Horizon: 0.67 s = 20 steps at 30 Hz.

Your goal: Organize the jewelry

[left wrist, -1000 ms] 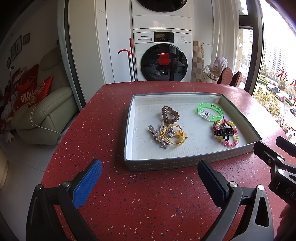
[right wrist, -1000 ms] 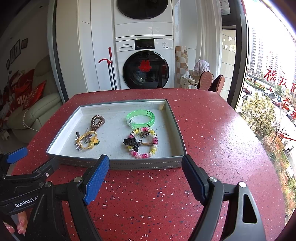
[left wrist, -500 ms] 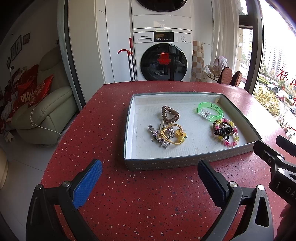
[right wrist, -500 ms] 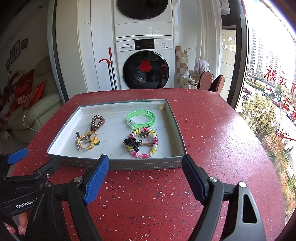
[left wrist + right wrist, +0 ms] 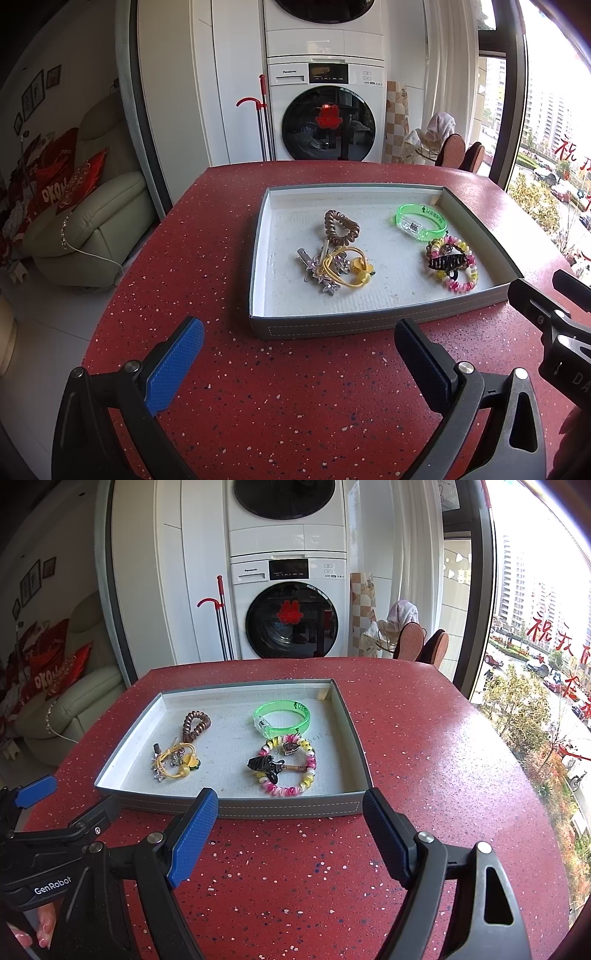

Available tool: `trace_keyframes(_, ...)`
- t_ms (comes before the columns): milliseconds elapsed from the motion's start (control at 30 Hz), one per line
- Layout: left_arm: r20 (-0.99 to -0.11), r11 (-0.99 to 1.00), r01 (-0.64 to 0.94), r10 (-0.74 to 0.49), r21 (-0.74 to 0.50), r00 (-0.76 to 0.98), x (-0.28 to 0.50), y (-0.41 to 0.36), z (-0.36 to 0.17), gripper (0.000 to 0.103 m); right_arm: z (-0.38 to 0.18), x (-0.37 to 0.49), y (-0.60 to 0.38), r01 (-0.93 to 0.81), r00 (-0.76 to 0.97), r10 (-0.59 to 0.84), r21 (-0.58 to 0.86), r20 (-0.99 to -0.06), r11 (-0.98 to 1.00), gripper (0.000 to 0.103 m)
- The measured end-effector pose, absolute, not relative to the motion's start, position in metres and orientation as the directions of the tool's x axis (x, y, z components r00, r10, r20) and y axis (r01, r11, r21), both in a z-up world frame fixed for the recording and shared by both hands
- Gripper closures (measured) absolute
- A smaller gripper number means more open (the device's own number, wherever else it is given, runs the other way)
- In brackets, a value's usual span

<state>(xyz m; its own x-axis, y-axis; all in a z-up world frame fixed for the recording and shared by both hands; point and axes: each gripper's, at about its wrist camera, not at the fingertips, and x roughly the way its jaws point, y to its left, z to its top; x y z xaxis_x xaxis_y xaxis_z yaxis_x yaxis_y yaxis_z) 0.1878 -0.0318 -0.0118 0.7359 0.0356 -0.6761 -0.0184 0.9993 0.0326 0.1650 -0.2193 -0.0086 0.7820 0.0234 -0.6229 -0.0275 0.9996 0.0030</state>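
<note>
Left claw [image 5: 299, 354]: released, nothing between its jaws, above the red desk [image 5: 258, 398].
Right claw [image 5: 290, 830]: released, empty.
Tray [image 5: 291, 808]: just ahead of both claws.
Jewelry: green bracelet [image 5: 282, 718], beaded bracelet [image 5: 290, 766], hair ties [image 5: 341, 264] inside tray.

Table [image 5: 295, 398]: glossy red speckled stone-like top. Tray [image 5: 369, 326]: matt grey stitched wall, rough white lining. Bracelet [image 5: 419, 220]: translucent green plastic.
</note>
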Motion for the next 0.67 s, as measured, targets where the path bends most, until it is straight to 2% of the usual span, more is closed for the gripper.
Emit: trace_keyframes(667,-0.683,1.0,-0.013,0.024,0.021,0.73,0.1875,-0.0296,-0.0123,0.0,-0.0051,0.1639,-0.2186,-0.024,0.778,0.02,0.003,-0.628,1.0,0.02)
